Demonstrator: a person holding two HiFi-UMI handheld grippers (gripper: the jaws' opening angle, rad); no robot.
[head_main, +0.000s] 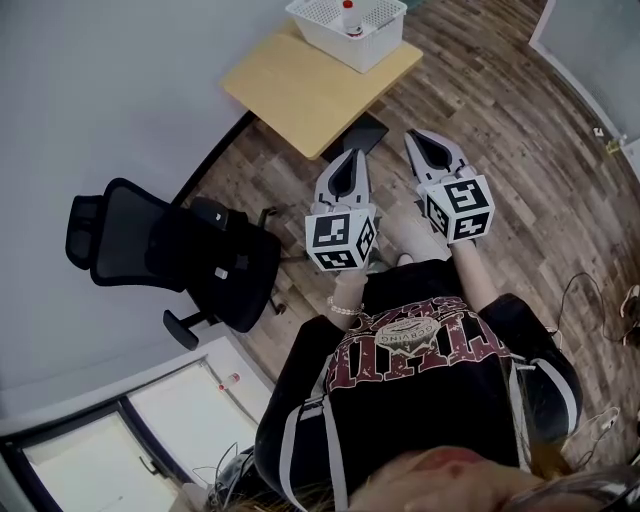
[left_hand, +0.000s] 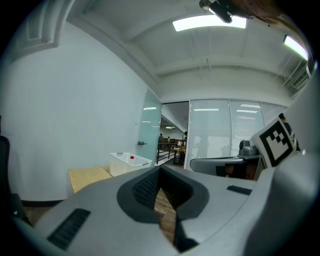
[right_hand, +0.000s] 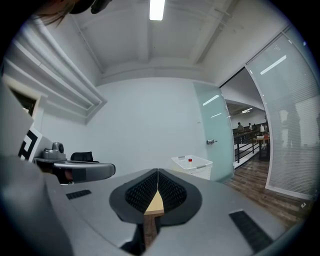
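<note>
Both grippers are held out in front of the person, side by side above a wood floor. My left gripper is shut with nothing between its jaws; its tips meet. My right gripper is also shut and empty, tips touching. Both point toward a small light wooden table ahead. On it stands a white mesh basket holding a small bottle with a red cap. The basket also shows in the left gripper view, and the basket appears in the right gripper view.
A black office chair stands to the left by the grey wall. Cables lie on the floor at the right. A frosted glass door and glass partitions lie beyond the table.
</note>
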